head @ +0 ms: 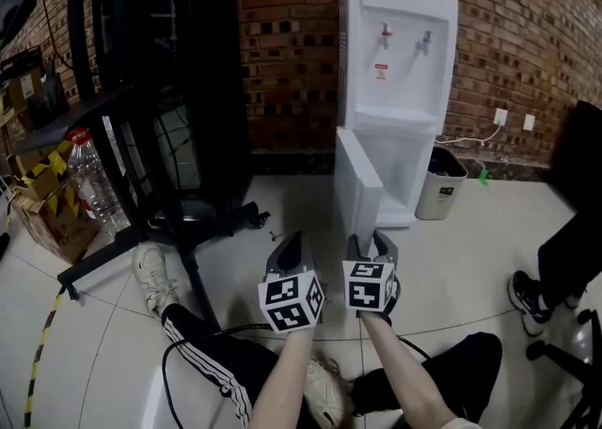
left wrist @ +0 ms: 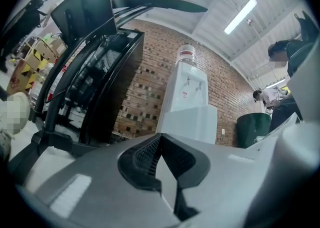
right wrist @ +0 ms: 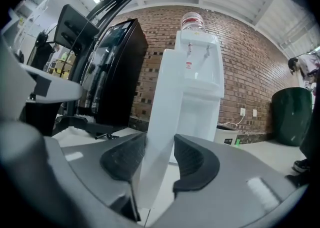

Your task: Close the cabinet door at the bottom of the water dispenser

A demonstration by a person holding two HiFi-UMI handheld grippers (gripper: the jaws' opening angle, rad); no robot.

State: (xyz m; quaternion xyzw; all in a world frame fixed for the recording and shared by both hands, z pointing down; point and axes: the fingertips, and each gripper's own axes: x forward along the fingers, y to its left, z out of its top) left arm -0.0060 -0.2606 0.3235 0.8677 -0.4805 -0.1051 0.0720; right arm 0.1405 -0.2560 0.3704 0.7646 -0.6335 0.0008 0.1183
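Observation:
The white water dispenser (head: 397,70) stands against the brick wall. Its bottom cabinet door (head: 357,187) is swung open toward me, edge-on. My right gripper (head: 376,246) sits low by the door's free edge. In the right gripper view the gripper (right wrist: 160,141) is open, and the door's (right wrist: 167,97) white edge runs down between its dark pads (right wrist: 192,164) with a gap on the right side. My left gripper (head: 288,253) hovers to the left of the door, and in its own view the gripper (left wrist: 161,138) is shut with nothing held. The dispenser (left wrist: 187,89) rises beyond it.
A black rack with equipment (head: 169,70) fills the left, its foot bar reaching across the floor. A small white bin (head: 440,182) sits right of the dispenser. A plastic bottle (head: 91,178) stands far left. A person's legs and shoes (head: 150,272) lie below the grippers.

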